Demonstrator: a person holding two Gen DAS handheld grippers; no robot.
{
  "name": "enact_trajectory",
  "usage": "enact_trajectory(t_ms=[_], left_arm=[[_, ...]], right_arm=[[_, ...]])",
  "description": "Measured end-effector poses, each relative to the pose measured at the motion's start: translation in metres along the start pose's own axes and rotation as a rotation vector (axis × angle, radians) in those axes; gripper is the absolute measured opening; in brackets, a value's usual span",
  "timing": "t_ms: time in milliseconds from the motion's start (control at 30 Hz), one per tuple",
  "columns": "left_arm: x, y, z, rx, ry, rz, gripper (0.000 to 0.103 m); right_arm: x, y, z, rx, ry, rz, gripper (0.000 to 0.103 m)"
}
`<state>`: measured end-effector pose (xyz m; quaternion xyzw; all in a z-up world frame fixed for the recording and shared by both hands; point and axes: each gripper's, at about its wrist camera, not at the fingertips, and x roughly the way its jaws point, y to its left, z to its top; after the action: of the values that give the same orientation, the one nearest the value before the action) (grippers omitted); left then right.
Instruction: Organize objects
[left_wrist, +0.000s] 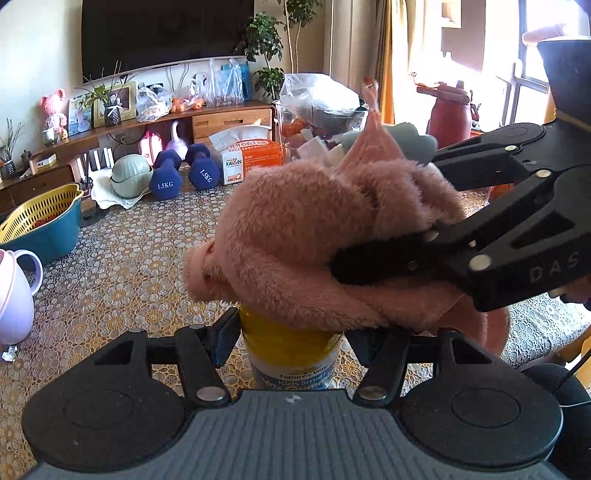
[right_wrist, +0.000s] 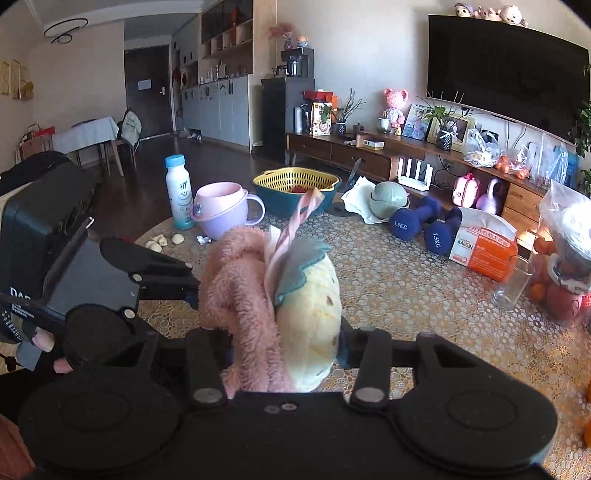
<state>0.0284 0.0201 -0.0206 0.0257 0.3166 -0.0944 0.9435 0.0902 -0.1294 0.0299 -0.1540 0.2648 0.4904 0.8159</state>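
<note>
your left claw (left_wrist: 291, 341) clamps the yellow-lidded bottle (left_wrist: 291, 354); your right claw (right_wrist: 280, 345) is closed on the pink plush toy (left_wrist: 314, 236) resting atop that bottle.

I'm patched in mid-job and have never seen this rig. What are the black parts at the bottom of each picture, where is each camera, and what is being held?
Each picture comes from a camera on a hand-held claw, looking forward along its two fingers; the black parts are the claw itself. In the left wrist view, the left claw grips a yellow-lidded bottle. The right claw enters from the right, clamped on a pink fluffy plush item lying on that bottle. The right wrist view shows the same plush in the right claw. On the patterned table lie blue dumbbells, a tissue pack and a lilac cup.
</note>
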Motion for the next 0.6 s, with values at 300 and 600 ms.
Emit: enact_trajectory(t_ms=[300,600], left_arm=[[0.016,0.010,0.014,0.014,-0.024,0.009,0.061],[0.023,0.018,0.011,-0.007,-0.038,0.000,0.060]], right_arm=[[0.021,-0.025,0.008,0.046,0.015,-0.042,0.046],[0.052,-0.062,0.004,0.187,0.054,-0.039,0.046]])
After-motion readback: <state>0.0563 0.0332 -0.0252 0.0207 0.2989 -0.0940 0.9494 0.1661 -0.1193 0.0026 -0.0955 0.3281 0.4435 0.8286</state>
